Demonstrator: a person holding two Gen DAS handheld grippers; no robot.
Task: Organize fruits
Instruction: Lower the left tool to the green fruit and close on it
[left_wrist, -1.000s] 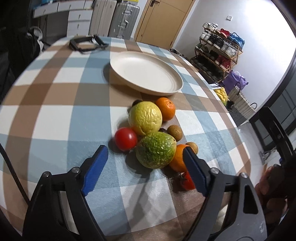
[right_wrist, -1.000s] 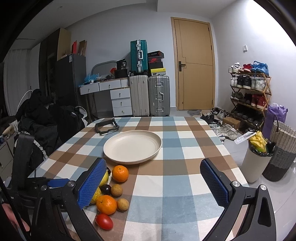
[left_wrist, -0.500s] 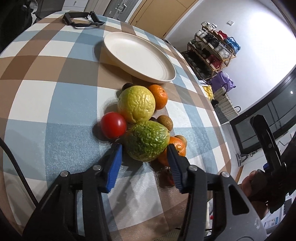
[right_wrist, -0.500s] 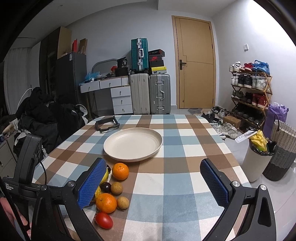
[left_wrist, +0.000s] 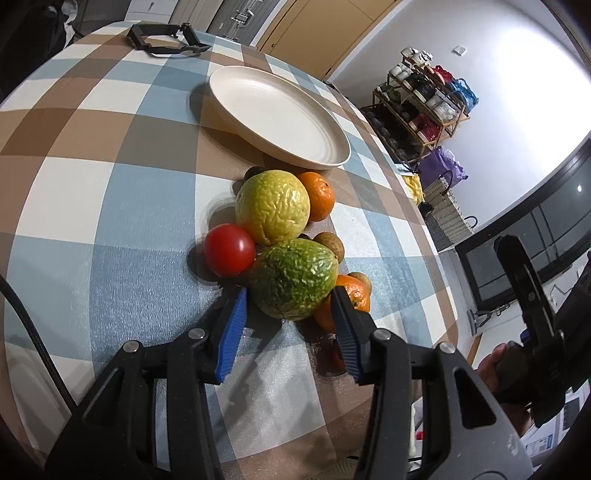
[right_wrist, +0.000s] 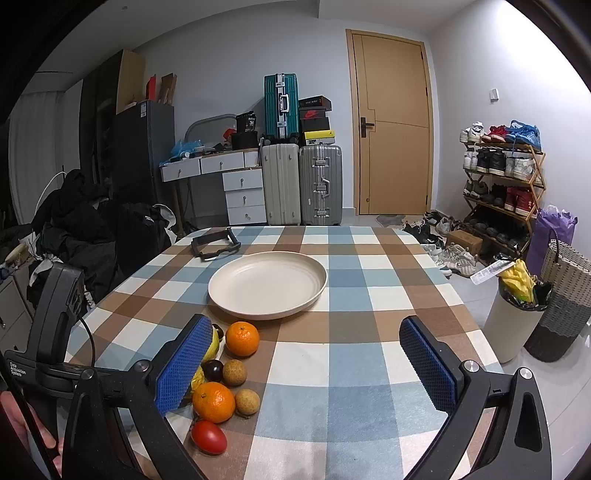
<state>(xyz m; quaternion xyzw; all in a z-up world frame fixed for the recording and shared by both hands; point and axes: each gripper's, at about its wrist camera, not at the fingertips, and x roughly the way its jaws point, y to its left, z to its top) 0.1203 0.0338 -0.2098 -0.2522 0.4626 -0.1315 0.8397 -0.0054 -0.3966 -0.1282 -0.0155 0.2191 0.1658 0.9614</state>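
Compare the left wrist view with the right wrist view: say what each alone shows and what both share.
Left wrist only: the left gripper closing around the green wrinkled fruit, its pads at the sides, contact unclear; the round tomato beside it; a dark screen.

Right wrist only: the right gripper open over bare tablecloth; the suitcases; the door.

Both: the empty plate, the oranges, the small brown fruits, the checked table, the shoe rack.

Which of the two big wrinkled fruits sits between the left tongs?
The green wrinkled fruit, the one nearer the left tongs. The yellow wrinkled fruit lies behind it, toward the plate.
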